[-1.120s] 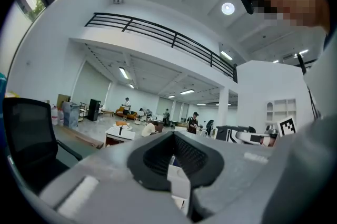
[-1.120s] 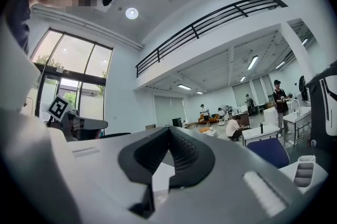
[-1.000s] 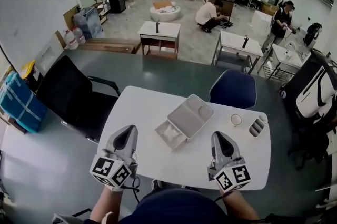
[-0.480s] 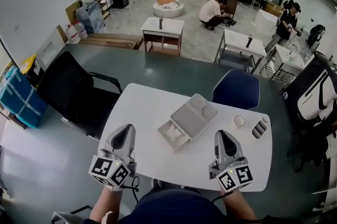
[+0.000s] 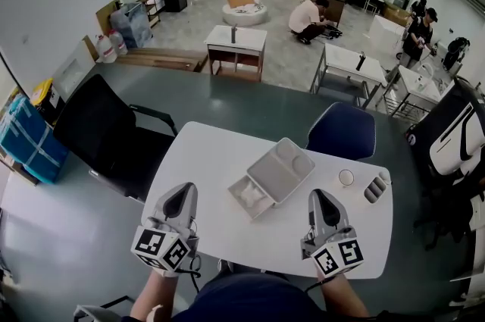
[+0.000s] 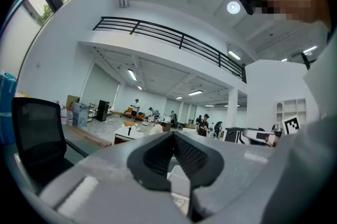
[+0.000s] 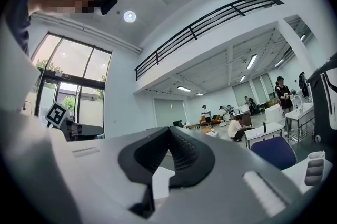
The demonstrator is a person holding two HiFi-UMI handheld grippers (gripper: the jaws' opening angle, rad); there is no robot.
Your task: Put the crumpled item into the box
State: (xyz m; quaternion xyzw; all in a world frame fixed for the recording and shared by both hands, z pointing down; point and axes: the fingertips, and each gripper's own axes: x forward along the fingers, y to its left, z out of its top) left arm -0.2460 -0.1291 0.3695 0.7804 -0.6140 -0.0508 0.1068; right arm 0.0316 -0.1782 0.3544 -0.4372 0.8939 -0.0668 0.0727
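A pale box (image 5: 241, 205) lies open in the middle of the white table (image 5: 204, 161), its lid (image 5: 282, 169) folded back to the upper right. A white crumpled item (image 5: 249, 194) rests inside the box's tray. My left gripper (image 5: 180, 196) hovers over the table's front left, shut and empty, a hand's width left of the box. My right gripper (image 5: 318, 199) hangs over the front right, also shut with nothing in it. In the left gripper view the gripper (image 6: 172, 138) points level across the room, jaws together; the right gripper (image 7: 169, 133) looks the same in its own view.
A small white cup (image 5: 345, 177) and a grey ridged object (image 5: 373, 189) sit at the table's right end. A blue chair (image 5: 341, 132) stands behind the table, a black chair (image 5: 102, 135) to its left. Several people and small tables are far back.
The head view has drifted a little, so the table sits slightly lower right in frame. Both grippers and the box keep their places.
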